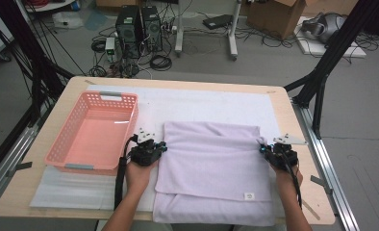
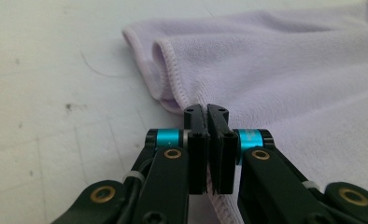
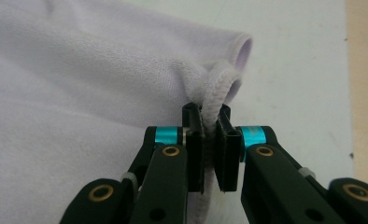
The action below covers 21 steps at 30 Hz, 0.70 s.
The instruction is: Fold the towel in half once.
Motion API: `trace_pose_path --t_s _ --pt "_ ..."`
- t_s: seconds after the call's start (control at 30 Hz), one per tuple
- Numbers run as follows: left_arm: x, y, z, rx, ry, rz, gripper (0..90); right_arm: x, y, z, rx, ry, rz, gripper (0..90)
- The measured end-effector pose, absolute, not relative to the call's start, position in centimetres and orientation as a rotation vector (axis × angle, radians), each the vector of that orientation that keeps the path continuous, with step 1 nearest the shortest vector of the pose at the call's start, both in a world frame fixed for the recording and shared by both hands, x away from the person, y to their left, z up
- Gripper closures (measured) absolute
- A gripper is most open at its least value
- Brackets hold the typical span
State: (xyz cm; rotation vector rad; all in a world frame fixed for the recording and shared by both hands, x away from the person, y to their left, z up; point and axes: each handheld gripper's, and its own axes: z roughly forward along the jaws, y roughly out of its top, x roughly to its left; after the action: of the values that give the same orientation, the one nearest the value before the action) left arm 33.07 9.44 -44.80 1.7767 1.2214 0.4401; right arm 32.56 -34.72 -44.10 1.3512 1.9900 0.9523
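Note:
A lilac towel [image 1: 211,159] lies folded on the white mat, with a small label near its front edge. My left gripper [image 1: 164,146] sits at the towel's left edge, its jaws pressed together with the hem caught between them. In the left gripper view, the left gripper [image 2: 207,112] pinches the towel [image 2: 289,70] just below a rounded fold. My right gripper [image 1: 263,148] is at the towel's right edge near the far corner. In the right gripper view, the right gripper [image 3: 209,112] is shut on the thick hem of the towel [image 3: 79,93], which bunches up between the pads.
An empty pink plastic basket [image 1: 62,139] stands to the left of the towel, close to my left hand. A white mat [image 1: 202,103] covers the wooden table [image 1: 284,103]. Beyond the table are computer towers, cables and black frame legs.

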Motion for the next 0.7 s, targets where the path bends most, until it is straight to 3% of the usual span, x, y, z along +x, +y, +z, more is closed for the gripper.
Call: trace_pose_path --t_s 0.17,0.3,0.4,0.7 --pt "33.3 9.4 -45.0 1.747 1.213 0.456 85.6 33.4 -34.6 -44.5 1.354 1.93 0.939 83.9" --pt "32.2 10.0 -44.5 1.741 1.18 0.389 59.6 32.6 -35.0 -44.1 1.436 1.919 1.002 68.2" --pt "30.4 10.5 -44.5 1.739 1.135 0.349 54.1 30.8 -35.8 -43.3 1.428 1.904 1.091 64.0" --pt "24.2 12.0 -45.1 1.746 1.07 0.337 52.2 23.2 -37.4 -43.3 1.38 1.983 1.158 62.1"
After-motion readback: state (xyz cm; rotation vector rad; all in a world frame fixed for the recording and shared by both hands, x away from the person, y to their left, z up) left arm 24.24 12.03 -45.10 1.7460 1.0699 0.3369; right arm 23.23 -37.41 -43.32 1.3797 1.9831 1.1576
